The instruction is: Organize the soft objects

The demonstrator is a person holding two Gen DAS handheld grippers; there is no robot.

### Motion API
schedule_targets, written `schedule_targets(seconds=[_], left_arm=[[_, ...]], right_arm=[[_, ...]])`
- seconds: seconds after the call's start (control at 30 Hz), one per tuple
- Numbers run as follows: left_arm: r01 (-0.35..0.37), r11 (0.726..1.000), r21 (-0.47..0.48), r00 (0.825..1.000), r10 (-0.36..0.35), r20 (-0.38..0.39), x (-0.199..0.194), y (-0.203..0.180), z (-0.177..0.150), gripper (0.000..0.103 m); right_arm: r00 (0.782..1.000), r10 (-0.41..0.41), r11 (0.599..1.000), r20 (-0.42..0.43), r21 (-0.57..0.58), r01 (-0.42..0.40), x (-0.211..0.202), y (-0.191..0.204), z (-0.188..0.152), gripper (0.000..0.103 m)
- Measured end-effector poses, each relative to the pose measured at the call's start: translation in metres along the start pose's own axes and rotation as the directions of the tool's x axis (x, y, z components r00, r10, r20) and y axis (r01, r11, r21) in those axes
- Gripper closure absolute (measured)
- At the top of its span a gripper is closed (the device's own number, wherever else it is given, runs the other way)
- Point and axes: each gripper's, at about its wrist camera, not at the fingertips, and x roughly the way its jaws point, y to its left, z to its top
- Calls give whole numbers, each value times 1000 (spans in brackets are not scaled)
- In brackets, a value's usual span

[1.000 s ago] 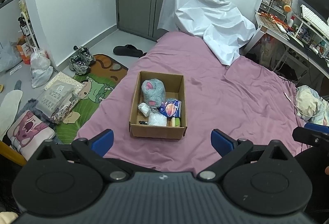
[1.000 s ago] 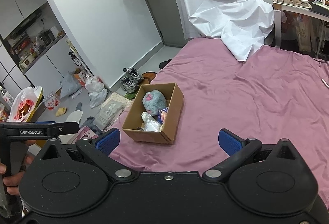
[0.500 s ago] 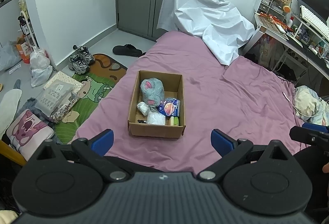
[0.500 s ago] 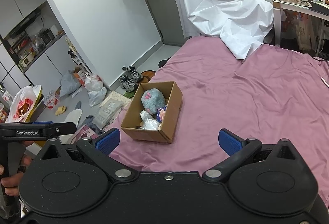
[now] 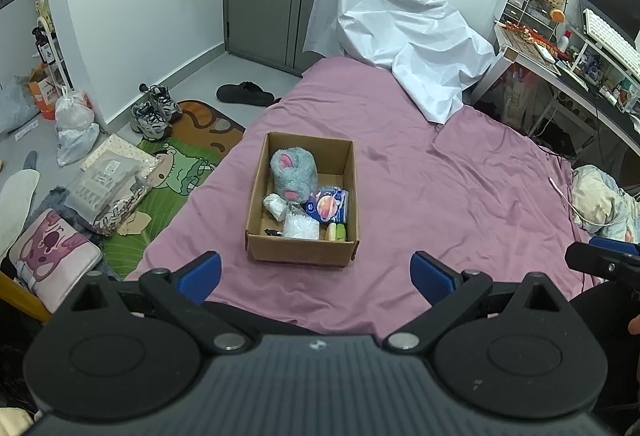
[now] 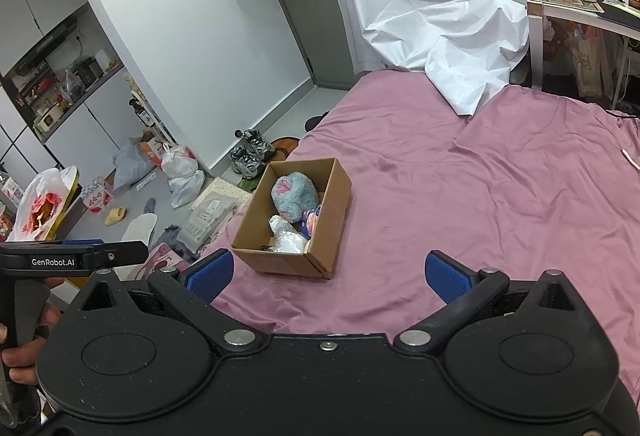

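A brown cardboard box (image 5: pixel 256 191) (image 6: pixel 332 220) stands on the purple bed sheet (image 5: pixel 440 195) (image 6: pixel 480 195). Inside lie a grey-and-pink plush toy (image 5: pixel 293 173) (image 6: pixel 294 193), a blue tissue pack (image 5: pixel 327 205), white plastic-wrapped bundles (image 5: pixel 301 226) (image 6: pixel 289 242) and small yellow and green pieces (image 5: pixel 336 232). My left gripper (image 5: pixel 316 274) is open and empty, held back from the box's near side. My right gripper (image 6: pixel 328 274) is open and empty, near the box's right front corner and above the sheet.
A white sheet (image 5: pixel 400 35) covers something at the bed's far end. A cluttered desk (image 5: pixel 580 47) stands on the right. Shoes (image 5: pixel 154 111), bags (image 5: pixel 76 123), a green mat (image 5: pixel 176 171) and cushions (image 5: pixel 52 256) lie on the floor to the left. A crumpled cloth (image 5: pixel 600 199) lies at the bed's right edge.
Both grippers have pulled back slightly from the box, which sits a little farther away in both views. Both stay open and empty.
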Motion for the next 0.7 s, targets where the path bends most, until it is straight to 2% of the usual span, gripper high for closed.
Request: schedule_targets(seconds=[0.4, 0.7], left_arm=[[-5, 1000, -22, 1000, 5, -29, 22, 4, 0, 3], [-22, 1000, -6, 1000, 21, -17, 35, 0, 11, 3]], right_arm=[[1000, 3, 1000, -9, 20, -2, 3, -7, 1, 0], [1000, -3, 999, -15, 36, 4, 13, -15, 4, 0]])
